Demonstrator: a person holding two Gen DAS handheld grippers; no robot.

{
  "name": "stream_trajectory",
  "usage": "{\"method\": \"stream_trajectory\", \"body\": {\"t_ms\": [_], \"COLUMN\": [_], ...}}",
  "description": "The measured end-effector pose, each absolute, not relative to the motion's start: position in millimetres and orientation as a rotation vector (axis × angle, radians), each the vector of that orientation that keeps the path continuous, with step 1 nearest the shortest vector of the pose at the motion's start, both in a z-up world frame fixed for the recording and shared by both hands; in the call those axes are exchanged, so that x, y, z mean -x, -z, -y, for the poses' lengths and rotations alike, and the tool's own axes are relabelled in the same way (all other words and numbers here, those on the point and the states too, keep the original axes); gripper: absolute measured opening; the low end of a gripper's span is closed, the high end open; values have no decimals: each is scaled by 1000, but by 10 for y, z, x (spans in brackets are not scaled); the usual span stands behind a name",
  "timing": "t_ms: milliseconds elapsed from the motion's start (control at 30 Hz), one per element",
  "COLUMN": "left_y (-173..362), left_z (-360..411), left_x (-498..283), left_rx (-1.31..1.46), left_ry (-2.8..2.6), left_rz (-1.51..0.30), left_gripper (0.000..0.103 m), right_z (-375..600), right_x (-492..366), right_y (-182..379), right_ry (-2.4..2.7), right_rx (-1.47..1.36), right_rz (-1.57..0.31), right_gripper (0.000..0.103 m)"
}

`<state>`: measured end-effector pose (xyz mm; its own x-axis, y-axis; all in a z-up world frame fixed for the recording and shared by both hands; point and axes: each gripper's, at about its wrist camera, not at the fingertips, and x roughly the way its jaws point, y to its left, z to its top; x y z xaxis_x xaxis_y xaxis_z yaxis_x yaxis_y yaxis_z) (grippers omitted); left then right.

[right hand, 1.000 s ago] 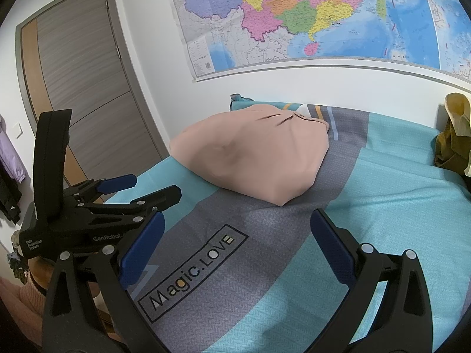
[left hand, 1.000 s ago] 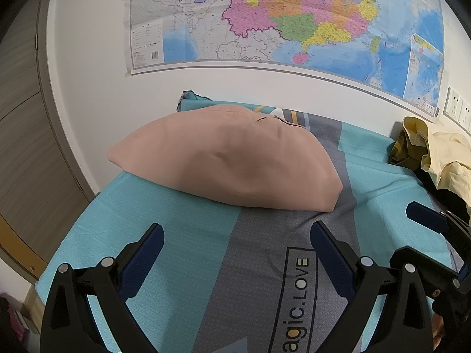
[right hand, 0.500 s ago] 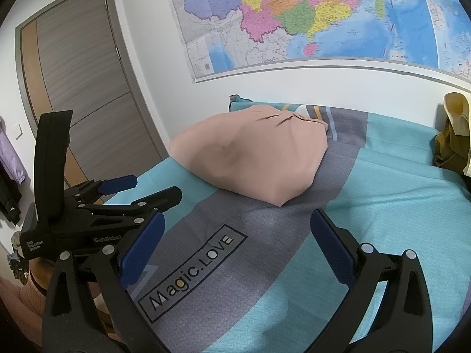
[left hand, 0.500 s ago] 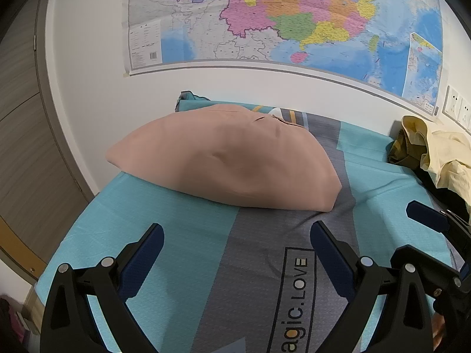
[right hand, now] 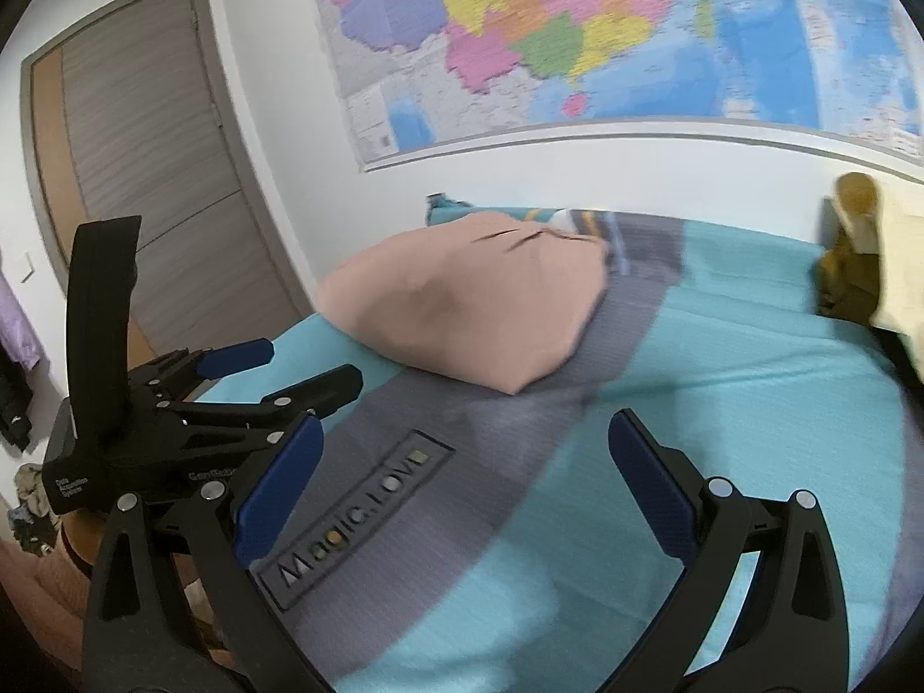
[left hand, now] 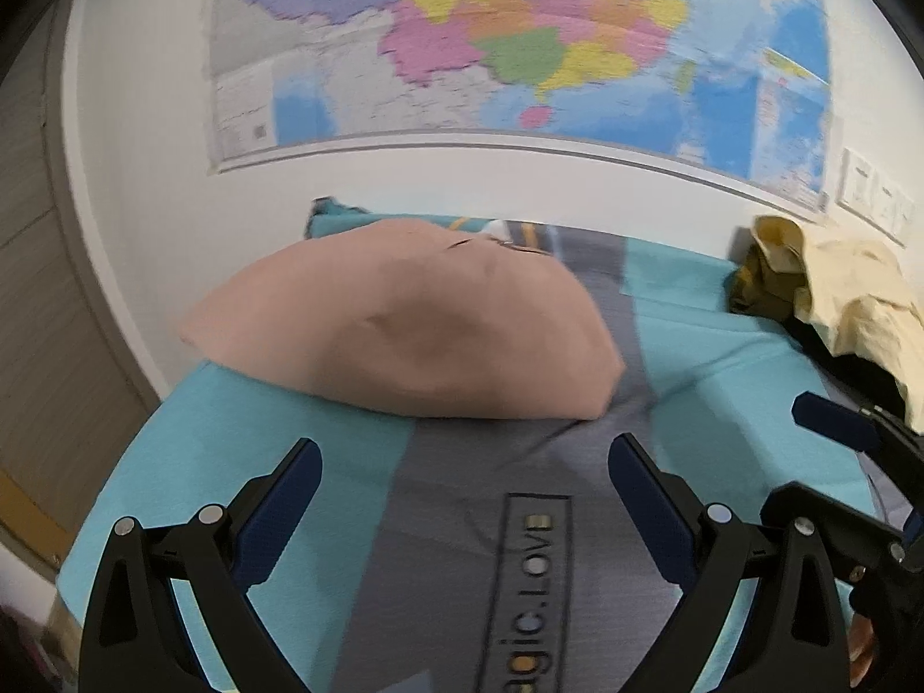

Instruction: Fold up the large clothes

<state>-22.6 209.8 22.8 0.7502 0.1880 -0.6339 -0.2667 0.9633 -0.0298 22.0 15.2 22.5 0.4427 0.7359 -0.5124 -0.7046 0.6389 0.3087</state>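
A pile of clothes, cream-yellow over olive and dark pieces, lies at the bed's far right; it also shows in the right wrist view. My left gripper is open and empty above the grey stripe of the bed cover. My right gripper is open and empty over the same stripe. The left gripper also shows in the right wrist view, and the right gripper shows at the right edge of the left wrist view.
A pink pillow lies at the head of the bed on a teal and grey cover printed "Magic.LOVE". A wall map hangs above. A grey door stands at left.
Both views have shifted a little and are blurred with motion; the pillow and clothes pile appear slightly lower and nearer. Both grippers remain open and empty.
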Motion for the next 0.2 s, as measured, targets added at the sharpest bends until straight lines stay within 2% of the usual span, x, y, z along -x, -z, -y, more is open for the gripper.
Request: {"method": "stream_trajectory", "body": {"t_ms": [200], "left_y": [-183], "left_z": [-1652], "left_x": [2], "left_rx": [108], "left_ry": [-75], "left_rz": [-709], "left_gripper": [96], "right_z": [432], "right_x": [-175], "right_y": [-227], "right_ry": [-735], "right_rx": [-69], "right_rz": [-624], "right_gripper": [98]}}
